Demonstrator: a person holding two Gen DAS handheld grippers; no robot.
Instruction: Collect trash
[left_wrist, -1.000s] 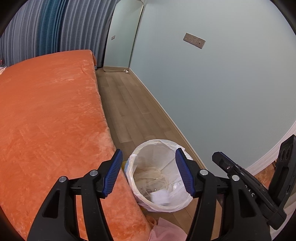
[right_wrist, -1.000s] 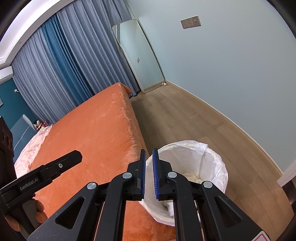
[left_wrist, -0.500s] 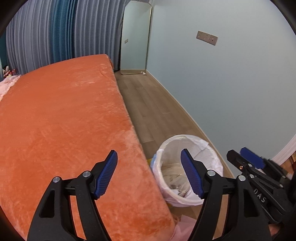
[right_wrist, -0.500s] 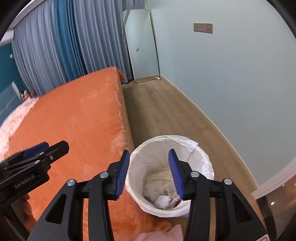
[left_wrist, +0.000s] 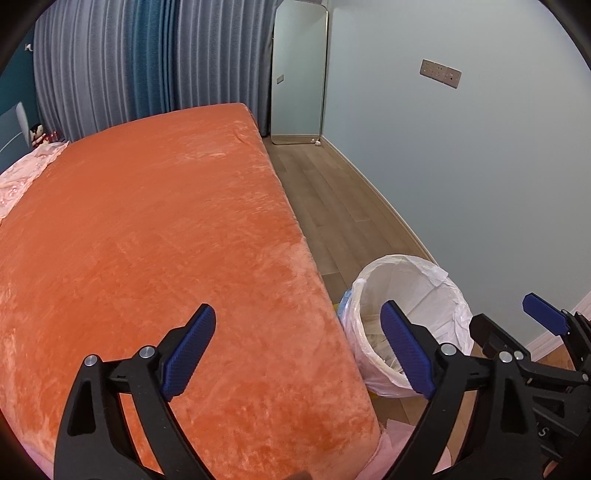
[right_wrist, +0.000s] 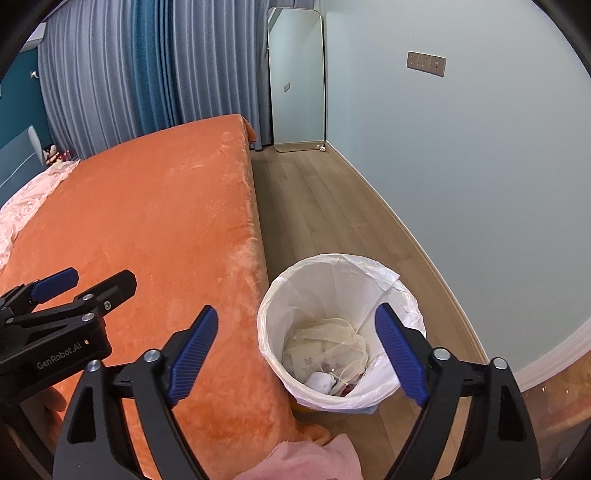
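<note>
1. Left gripper (left_wrist: 297, 352): jaws just opened wide, nothing between them, over the near corner of the orange bed (left_wrist: 155, 236).
2. Right gripper (right_wrist: 295, 350): jaws just opened wide, empty, above the trash bin (right_wrist: 334, 275).
3. Trash bin on the floor, right beside the bed's edge, white bag inside, trash (right_wrist: 325, 363) at the bottom.

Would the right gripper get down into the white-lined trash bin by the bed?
Probably yes: the right gripper hangs over the white-lined trash bin, jaws wide and empty, the bin's mouth uncovered.

walls (right_wrist: 480, 155) pale blue | floor (right_wrist: 317, 206) wood | bed (left_wrist: 147, 240) orange | curtains (left_wrist: 129, 66) blue-grey | mirror (right_wrist: 297, 81) leaning
</note>
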